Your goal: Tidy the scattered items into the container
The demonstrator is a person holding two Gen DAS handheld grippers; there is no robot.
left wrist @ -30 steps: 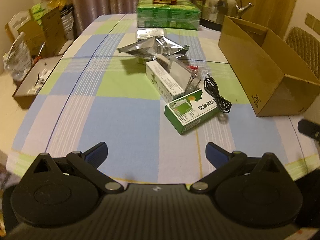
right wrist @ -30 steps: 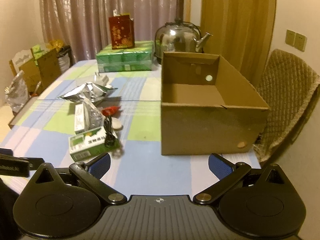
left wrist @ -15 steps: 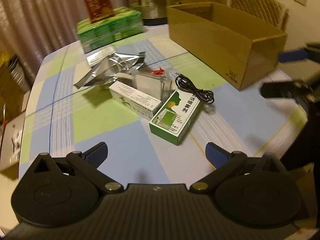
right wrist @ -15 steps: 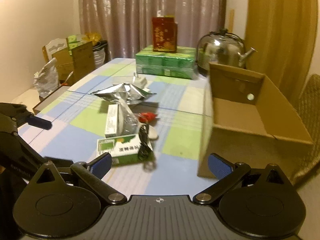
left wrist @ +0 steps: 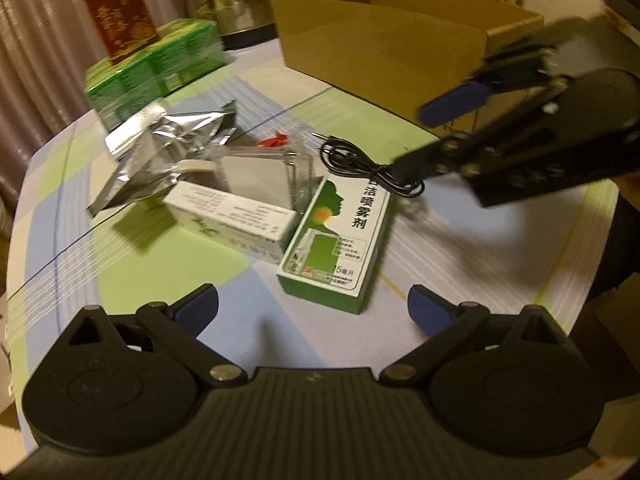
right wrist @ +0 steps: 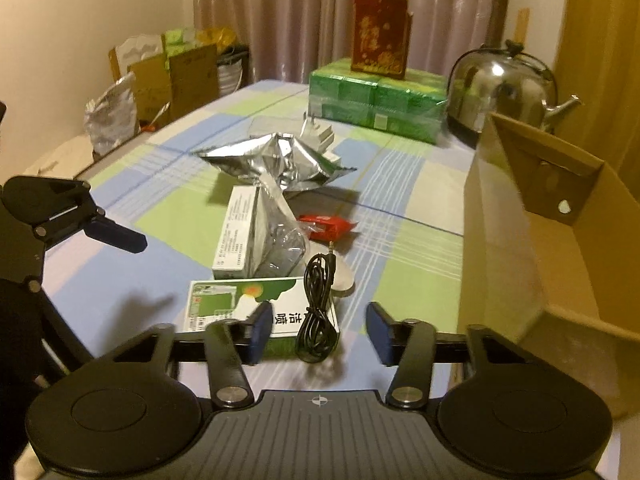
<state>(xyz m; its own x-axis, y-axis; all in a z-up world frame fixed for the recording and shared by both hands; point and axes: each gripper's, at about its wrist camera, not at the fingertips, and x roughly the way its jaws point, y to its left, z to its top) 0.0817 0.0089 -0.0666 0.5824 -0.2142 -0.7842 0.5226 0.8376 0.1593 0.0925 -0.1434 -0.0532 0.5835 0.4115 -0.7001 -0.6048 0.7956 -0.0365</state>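
Observation:
A coiled black cable (right wrist: pixel 316 320) lies across a green and white spray box (right wrist: pixel 240 304), and my right gripper (right wrist: pixel 319 332) straddles it. Its jaws are closing, with the pads still clear of the cable. In the left wrist view that gripper (left wrist: pixel 432 136) reaches in from the right, over the cable (left wrist: pixel 368 172). My left gripper (left wrist: pixel 314 312) hovers open and empty just short of the spray box (left wrist: pixel 340 240). Behind it lie a white carton (left wrist: pixel 232 216), a clear bag (left wrist: pixel 260 164), a foil pouch (left wrist: pixel 160 148) and a red packet (right wrist: pixel 326 226). The open cardboard box (right wrist: pixel 540 240) stands at the right.
At the table's far end stand a steel kettle (right wrist: pixel 500 84), a stack of green packs (right wrist: pixel 376 100) with a red box (right wrist: pixel 380 36) on top, and a white charger plug (right wrist: pixel 316 132). Bags and cartons (right wrist: pixel 168 76) crowd the floor at the left.
Both grippers have come down and in toward the pile. The right gripper's jaws have narrowed from wide open around the cable. The left gripper has rolled and stays open.

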